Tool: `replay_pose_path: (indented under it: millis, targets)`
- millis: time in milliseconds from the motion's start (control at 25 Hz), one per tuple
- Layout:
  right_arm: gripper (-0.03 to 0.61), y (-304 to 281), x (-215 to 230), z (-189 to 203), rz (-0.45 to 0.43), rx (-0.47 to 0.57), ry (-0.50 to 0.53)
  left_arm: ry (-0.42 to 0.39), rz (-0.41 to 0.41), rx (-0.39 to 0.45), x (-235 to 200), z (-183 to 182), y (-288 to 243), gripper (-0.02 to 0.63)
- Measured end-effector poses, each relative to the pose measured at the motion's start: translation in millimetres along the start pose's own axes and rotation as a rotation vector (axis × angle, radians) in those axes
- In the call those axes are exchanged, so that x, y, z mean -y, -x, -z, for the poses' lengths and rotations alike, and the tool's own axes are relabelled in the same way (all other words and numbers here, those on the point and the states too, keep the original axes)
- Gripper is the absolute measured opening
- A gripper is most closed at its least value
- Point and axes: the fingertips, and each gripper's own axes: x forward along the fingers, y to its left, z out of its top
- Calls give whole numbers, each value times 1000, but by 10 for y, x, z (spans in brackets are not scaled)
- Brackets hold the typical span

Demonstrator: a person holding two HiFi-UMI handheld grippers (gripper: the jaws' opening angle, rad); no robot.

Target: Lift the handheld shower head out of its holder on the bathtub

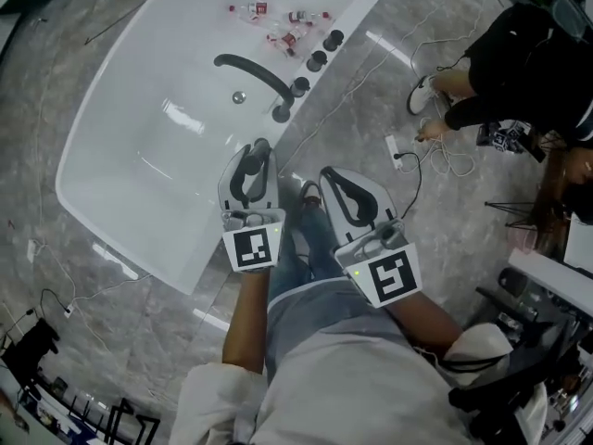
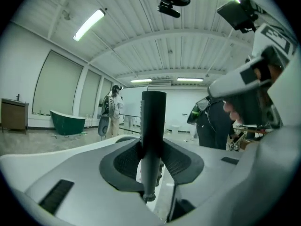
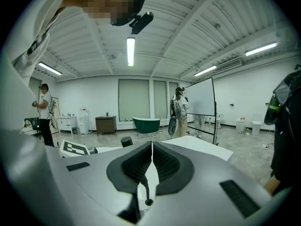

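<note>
Left gripper (image 2: 152, 147), at the centre of its own view, is clamped on the upright dark shower head (image 2: 153, 117). Right gripper (image 3: 151, 147) has its jaws together and empty, lower right of the white bathtub (image 1: 153, 188).

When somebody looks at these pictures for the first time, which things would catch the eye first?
The big white bathtub fills the upper left of the head view, with a black spout curving over its basin and small bottles on its rim. In the left gripper view, the left gripper is clamped on the black handheld shower head, which stands upright between its jaws.
</note>
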Motion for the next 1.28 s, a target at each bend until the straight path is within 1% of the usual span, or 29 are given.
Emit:
replay_pose_path:
  millis: [160, 240, 320, 360, 520, 640, 720, 800, 960, 1120, 1200, 1280]
  targets:
    - [18, 70, -26, -447, -21, 60, 4, 8, -11, 34, 90, -756, 211, 149]
    - [18, 120, -93, -673, -33, 92, 4, -10, -8, 65, 98, -1113, 330, 149]
    - [18, 182, -187, -858, -43, 114, -2, -35, -5, 106, 84, -1466, 461, 149]
    - [18, 214, -237, -947, -49, 121, -5, -34, -3, 124, 70, -1645, 534, 149]
    - [18, 284, -343, -1309, -70, 144, -18, 11, -16, 216, -35, -2479, 817, 149]
    - [18, 380, -364, -1596, -72, 176, -36, 3, -34, 298, -72, -3105, 1075, 149]
    - [18, 452, -411, -1761, -77, 192, -34, 2, -35, 333, -104, -3386, 1267, 149]
    - [18, 481, -443, -1860, -87, 205, -28, 6, -43, 348, -181, -3501, 1431, 149]
    - [18, 448, -457, -1815, -112, 214, -21, 2, -85, 320, -375, -3357, 1633, 149]
    - [18, 319, -642, -1806, -154, 169, -20, 19, -117, 302, -526, -3308, 1738, 149]
    - [18, 335, -721, -1849, -168, 149, -8, 17, -112, 304, -488, -3290, 1781, 149]
    - [18, 381, -834, -1871, -173, 151, 10, 15, -96, 302, -472, -3227, 1858, 149]
